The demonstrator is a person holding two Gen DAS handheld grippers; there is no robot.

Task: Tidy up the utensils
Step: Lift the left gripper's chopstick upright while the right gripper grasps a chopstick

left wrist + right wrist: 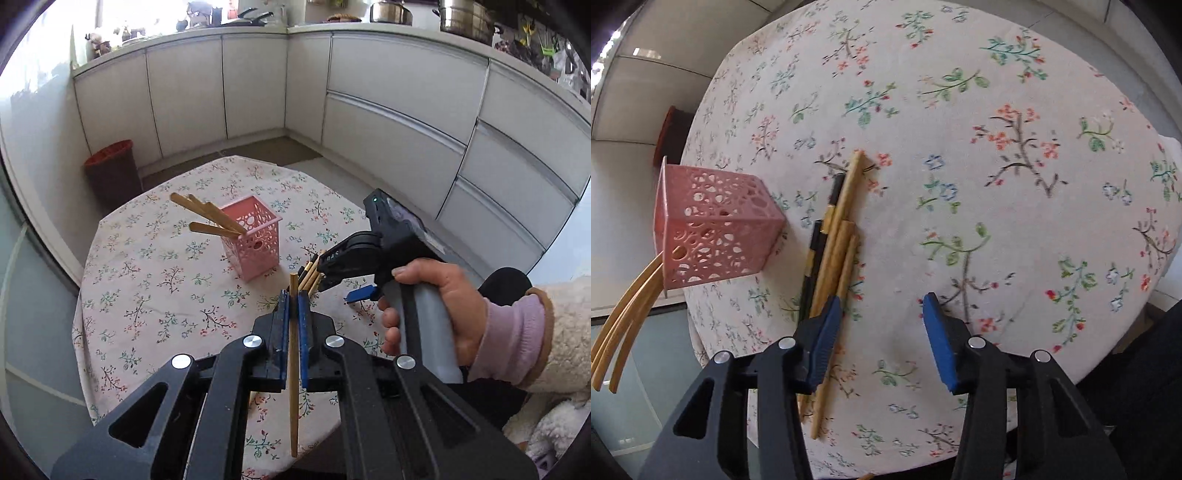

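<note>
Currently left gripper (pixel 293 306) fingers clamp one chopstick (pixel 293 369), its long axis crossing them, pink basket (pixel 251 240) ahead-left on the counter (pixel 147 295); right gripper (pixel 882 321) fingers released, spread beside loose chopsticks (pixel 836 251), nearer that pile.

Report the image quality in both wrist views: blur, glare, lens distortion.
Left wrist view: sharp on the left claw shut on a wooden chopstick; window glare washes out the upper left; straight white cabinet fronts bow with the fisheye. Right wrist view: the flowered tablecloth is softly blurred, the pink perforated plastic basket stretches at the edge; no glare.
</note>
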